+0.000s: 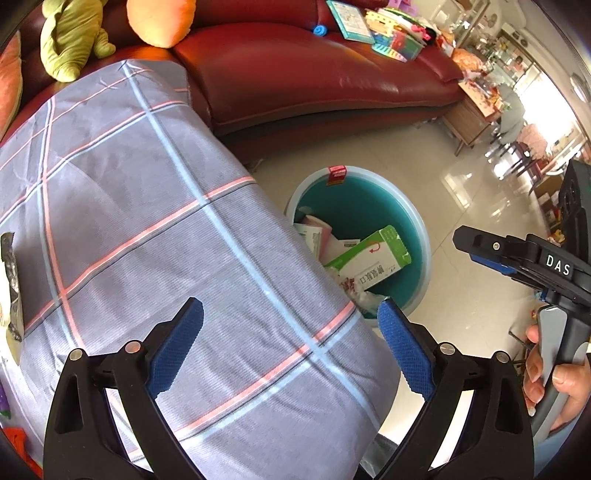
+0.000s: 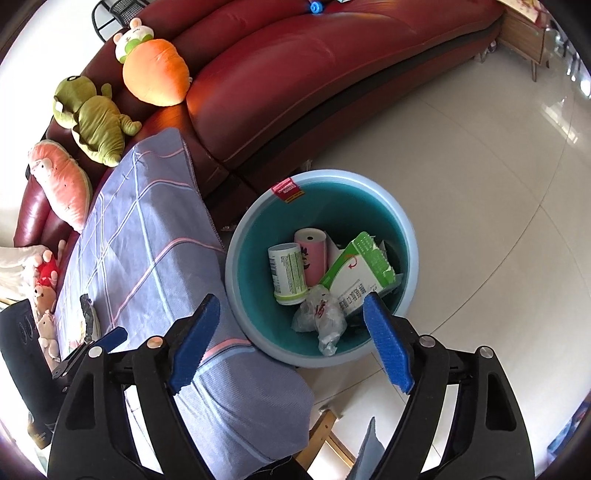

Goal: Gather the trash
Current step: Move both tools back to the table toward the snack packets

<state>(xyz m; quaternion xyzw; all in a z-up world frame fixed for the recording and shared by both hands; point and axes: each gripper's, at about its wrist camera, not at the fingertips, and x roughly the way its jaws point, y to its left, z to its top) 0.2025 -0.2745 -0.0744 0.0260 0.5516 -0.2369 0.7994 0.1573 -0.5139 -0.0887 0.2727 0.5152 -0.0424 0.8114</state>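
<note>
A light blue trash bin (image 2: 410,236) with a teal inside stands on the floor beside the cloth-covered table (image 2: 147,251). In it lie a green and white carton (image 2: 356,275), a white tub (image 2: 286,271), a pink roll (image 2: 314,254) and a crumpled clear plastic bag (image 2: 319,314). My right gripper (image 2: 291,300) hangs open above the bin's near side with nothing between its pads. My left gripper (image 1: 291,306) is open and empty over the table's checked cloth (image 1: 147,206), left of the bin (image 1: 419,236). A dark wrapper (image 1: 9,288) lies at the table's left edge.
A red leather sofa (image 2: 295,74) curves behind the table and bin, with plush toys (image 2: 92,122) on its arm and books and toys (image 1: 384,33) on its seat. Glossy tiled floor (image 2: 480,184) spreads to the right. A hand (image 1: 554,376) holds the right gripper's handle.
</note>
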